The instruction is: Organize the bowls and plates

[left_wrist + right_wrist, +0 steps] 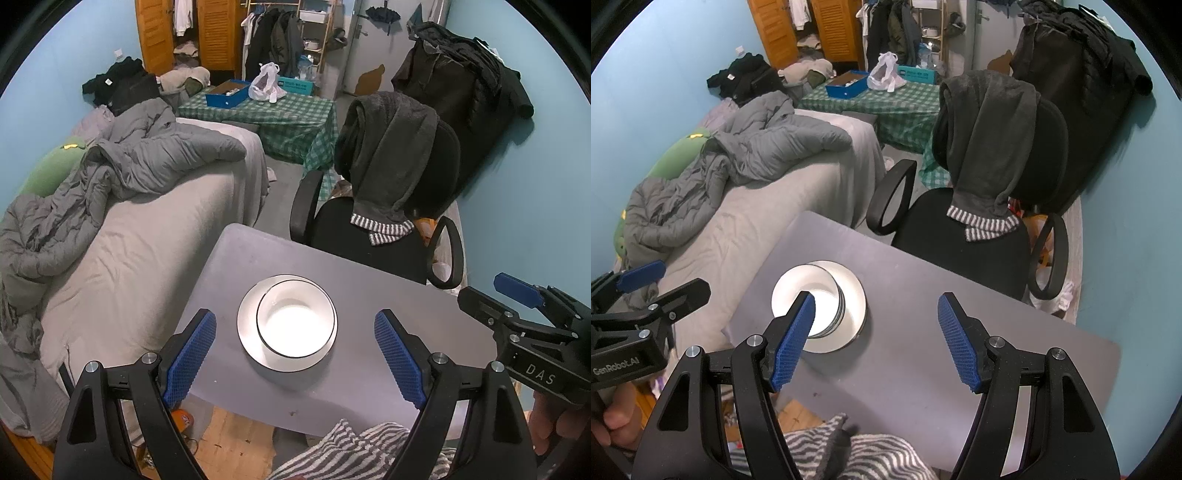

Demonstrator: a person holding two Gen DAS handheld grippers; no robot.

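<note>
White bowl (297,319) sits inside a white plate (247,325), offset toward the plate's right rim in the left wrist view. In the right wrist view the bowl (803,291) shows ribbed lines on its side, which suggests several bowls nested; the exact count cannot be told. The plate (855,299) rests flat on a grey table (369,295), near the table's middle.

Left gripper (295,356) is open wide: its two blue-padded fingers (190,356) stand well apart, one on each side of the plate, touching neither plate nor bowl. It holds nothing.

Right gripper (877,341) is likewise open and holds nothing. Its left finger (794,341) overlaps the bowl in view; whether it touches the bowl cannot be told. Its right finger stands over bare table, well apart from the plate. In the left wrist view the right gripper (517,295) appears at the right edge, beside the table.

Striped cloth (354,450) lies at the table's near edge. A black office chair (373,236) draped with a dark grey towel (388,158) stands just beyond the table's far side. A bed (147,229) with a grey quilt (147,158) runs along the table's left. A green checked table (280,114) carrying a blue box (227,94) stands farther back.
</note>
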